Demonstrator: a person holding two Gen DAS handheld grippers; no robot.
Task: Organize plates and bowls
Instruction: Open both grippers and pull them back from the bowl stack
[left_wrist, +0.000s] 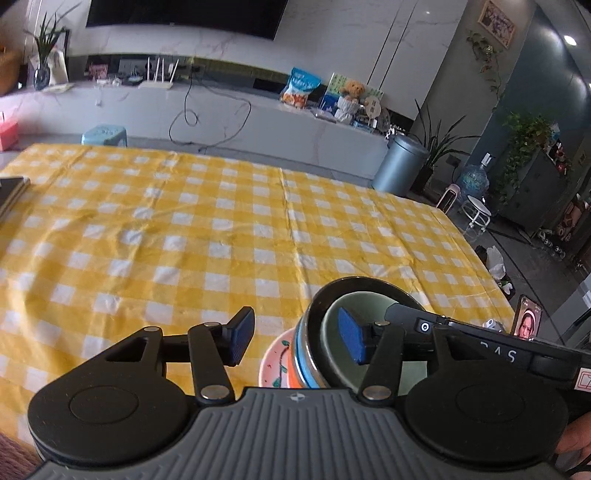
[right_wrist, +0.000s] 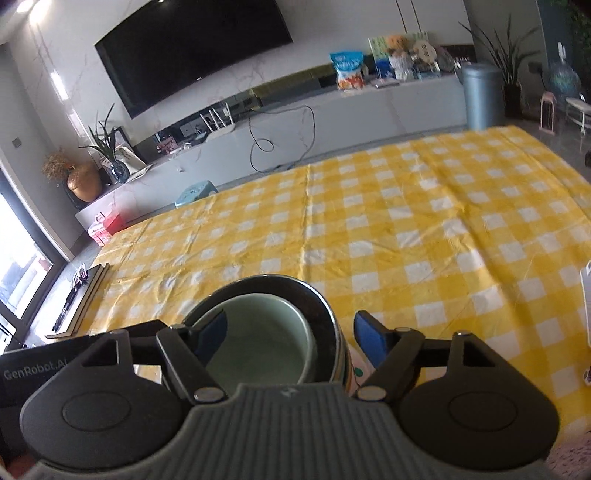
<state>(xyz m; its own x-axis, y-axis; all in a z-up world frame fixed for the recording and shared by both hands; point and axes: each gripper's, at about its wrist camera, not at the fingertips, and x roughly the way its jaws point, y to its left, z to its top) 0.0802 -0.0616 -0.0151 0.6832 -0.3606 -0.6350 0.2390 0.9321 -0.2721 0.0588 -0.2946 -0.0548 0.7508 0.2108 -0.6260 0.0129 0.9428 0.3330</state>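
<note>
Two grippers: left gripper (left_wrist: 295, 341) and right gripper (right_wrist: 288, 341) both parted, gripping nothing
Stack: pale green ceramic bowl (right_wrist: 266, 332) nested in black bowl (right_wrist: 314, 295)

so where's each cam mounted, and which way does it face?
Left wrist: on the left gripper, facing across the yellow checked table to the TV wall; own fingers, right gripper and a fingertip show.
Right wrist: on the right gripper, same heading; own fingers, left gripper's body show.
Shared: stacked bowls, table, TV.
</note>
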